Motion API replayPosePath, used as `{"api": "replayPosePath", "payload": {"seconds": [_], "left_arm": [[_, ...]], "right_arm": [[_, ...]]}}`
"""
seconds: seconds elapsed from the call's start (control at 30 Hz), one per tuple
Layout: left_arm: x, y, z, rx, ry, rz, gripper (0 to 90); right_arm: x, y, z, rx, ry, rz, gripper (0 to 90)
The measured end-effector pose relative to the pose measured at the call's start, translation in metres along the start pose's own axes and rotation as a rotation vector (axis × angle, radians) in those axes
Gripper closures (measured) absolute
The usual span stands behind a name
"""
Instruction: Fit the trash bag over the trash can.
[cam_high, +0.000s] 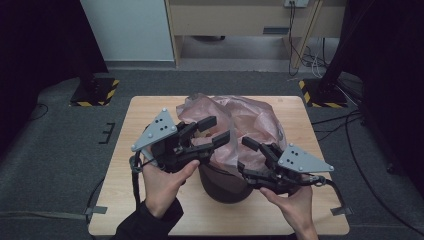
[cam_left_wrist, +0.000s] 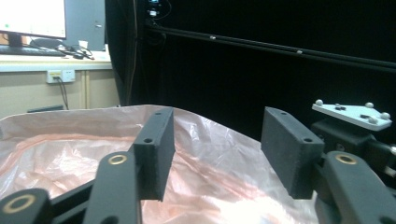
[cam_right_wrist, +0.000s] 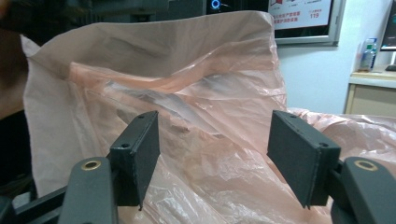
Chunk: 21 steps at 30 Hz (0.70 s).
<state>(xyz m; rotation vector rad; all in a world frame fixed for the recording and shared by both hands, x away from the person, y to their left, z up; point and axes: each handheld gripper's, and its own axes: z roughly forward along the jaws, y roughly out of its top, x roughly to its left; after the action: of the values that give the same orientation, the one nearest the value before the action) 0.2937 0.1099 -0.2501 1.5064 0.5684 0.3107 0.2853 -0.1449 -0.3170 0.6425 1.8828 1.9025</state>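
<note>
A wooden table carries a crumpled pink plastic bag, which billows over a dark round bin near the front edge (the bag hides most of the bin's mouth). The left gripper reaches onto the bag from the left, jaws spread with nothing between them. The right gripper, just beside it, is likewise spread wide against the film.

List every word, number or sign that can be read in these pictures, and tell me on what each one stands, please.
"119": on the white wall poster behind the thin pink plastic bag, in the right gripper view.
The red lines of print above that number: too blurred to read.
The bright computer monitor in the left gripper view: nothing legible.
</note>
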Motion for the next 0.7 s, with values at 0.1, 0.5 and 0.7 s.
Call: {"api": "replayPosePath", "payload": {"seconds": [0.1,0.5,0.7], "left_arm": [[-0.005,0.001,0.006,0.004,0.005,0.0,40.6],[-0.017,-0.004,0.027,0.07,0.139,0.038,37.3],[-0.015,-0.011,0.028,0.093,0.147,0.049,53.2]], "right_arm": [[0.001,-0.001,0.001,0.001,-0.007,-0.005,33.8],[0.004,-0.005,0.003,0.006,-0.007,-0.01,33.6],[0.004,-0.005,0.003,0.008,-0.005,-0.012,33.6]]}}
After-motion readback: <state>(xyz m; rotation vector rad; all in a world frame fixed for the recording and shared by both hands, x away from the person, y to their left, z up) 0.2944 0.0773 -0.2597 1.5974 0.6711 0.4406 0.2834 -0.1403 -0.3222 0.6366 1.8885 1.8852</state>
